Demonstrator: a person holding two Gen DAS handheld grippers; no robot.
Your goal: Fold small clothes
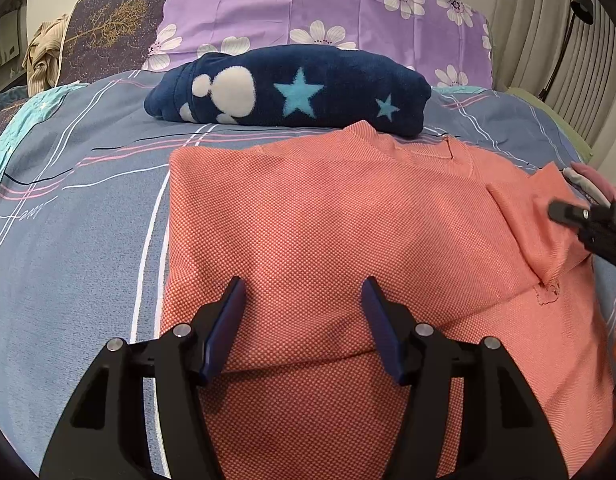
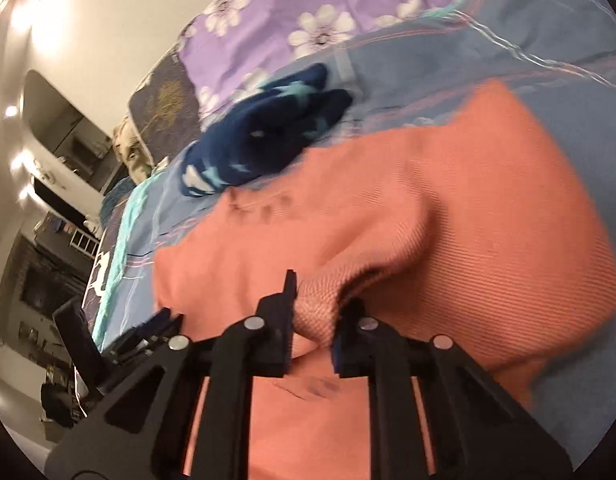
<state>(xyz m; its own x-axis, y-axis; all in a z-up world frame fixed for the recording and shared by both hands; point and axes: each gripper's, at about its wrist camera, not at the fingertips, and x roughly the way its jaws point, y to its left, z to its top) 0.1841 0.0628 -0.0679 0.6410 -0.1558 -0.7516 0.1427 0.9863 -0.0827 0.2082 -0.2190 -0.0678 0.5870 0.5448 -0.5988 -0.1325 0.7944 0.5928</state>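
- The salmon-pink shirt [image 1: 327,232] lies spread on the striped blue bedcover [image 1: 80,208], its far edge just beside a folded navy fleece with stars [image 1: 292,92]; purple flowered pillows [image 1: 327,12] stand behind.
- The left gripper [image 1: 304,320] hangs over the near part of the shirt with its jaws apart; nothing lies between its blue pads [image 1: 228,328], and whether the tips touch the cloth cannot be told.
- The right gripper [image 2: 313,320] is clenched on a bunched fold of the shirt at its right-hand side; the cloth bulges up between the jaws in the right wrist view, which is blurred.
- The step in hand appears to be carrying the right side or sleeve [image 1: 535,216] across the body of the shirt.
- Risk: the pinch holds a thick wad, not a clean edge, so the fold may land crooked or carry a lower layer with it.
- Risk: with the left jaws holding nothing, the shirt is unanchored, and a pull from the right may drag the whole garment over the smooth bedcover.
- Risk: a drag toward the far side may push the shirt onto the navy fleece and disturb that folded piece.
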